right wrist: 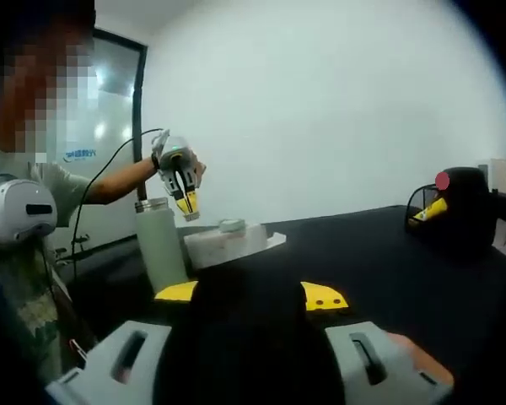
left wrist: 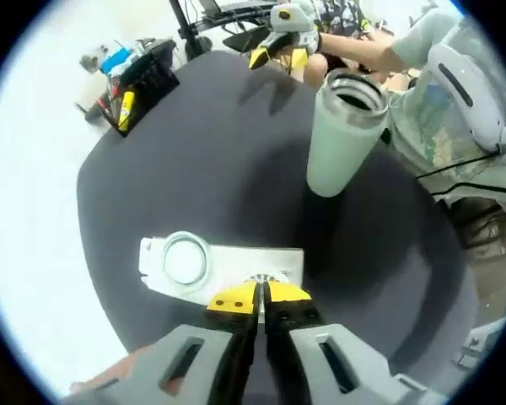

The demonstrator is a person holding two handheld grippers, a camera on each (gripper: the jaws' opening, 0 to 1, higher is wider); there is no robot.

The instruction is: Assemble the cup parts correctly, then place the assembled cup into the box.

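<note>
I see the pale green cup body standing upright and open-topped on the dark round table, toward its far right part in the left gripper view. In the right gripper view the same cup body stands left of the white box. The round lid lies on the flat white box at the near side of the table, well apart from the cup body. The left gripper hangs just above the near edge of the box with its yellow-tipped jaws together and nothing between them. The right gripper has its jaws apart around a dark object that I cannot identify; whether they clamp it I cannot tell. A black holder with small items sits at the far left table edge.
</note>
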